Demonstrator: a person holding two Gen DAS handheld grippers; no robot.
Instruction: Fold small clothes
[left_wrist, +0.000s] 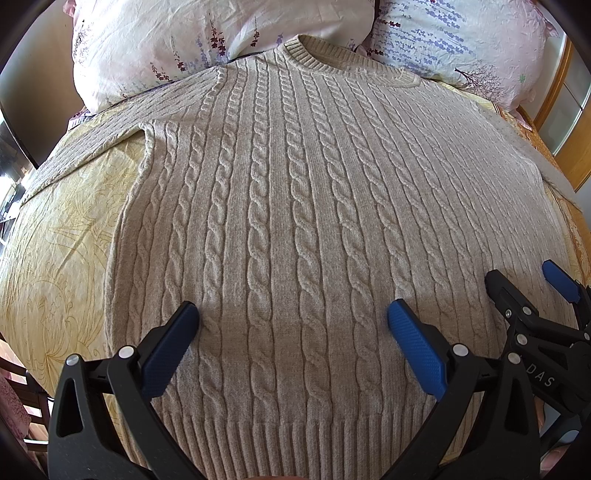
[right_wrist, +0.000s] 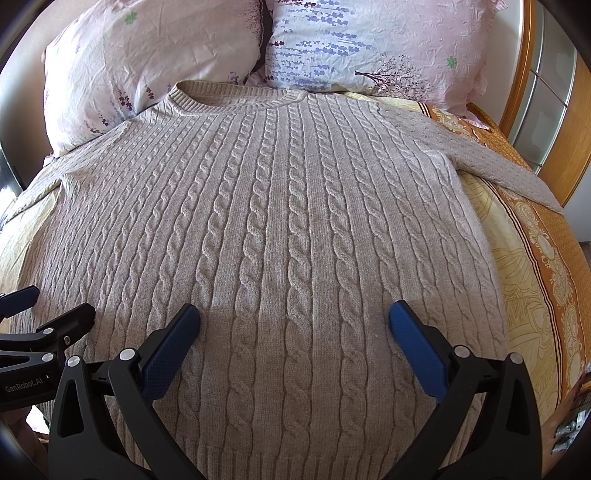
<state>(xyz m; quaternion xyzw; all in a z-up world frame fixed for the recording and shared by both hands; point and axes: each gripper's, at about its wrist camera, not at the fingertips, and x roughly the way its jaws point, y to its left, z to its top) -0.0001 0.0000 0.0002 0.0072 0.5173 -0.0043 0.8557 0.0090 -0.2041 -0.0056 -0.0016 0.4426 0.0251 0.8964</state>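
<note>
A beige cable-knit sweater (left_wrist: 288, 206) (right_wrist: 280, 221) lies flat and face up on the bed, collar toward the pillows, ribbed hem nearest me. Its left sleeve (left_wrist: 85, 147) and right sleeve (right_wrist: 509, 173) are spread out to the sides. My left gripper (left_wrist: 293, 317) hovers open over the lower middle of the sweater, nothing between its blue pads. My right gripper (right_wrist: 294, 317) is open too, above the lower right part of the body, holding nothing. Each gripper shows at the other view's edge: the right gripper (left_wrist: 524, 284) and the left gripper (right_wrist: 55, 302).
A yellow patterned bedsheet (left_wrist: 55, 240) with an orange border (right_wrist: 546, 266) lies under the sweater. Two floral pillows (left_wrist: 207, 37) (right_wrist: 369, 44) sit at the head. A wooden frame with glass panels (right_wrist: 546, 92) stands at the right. A dark chair back (left_wrist: 22, 417) shows at the lower left.
</note>
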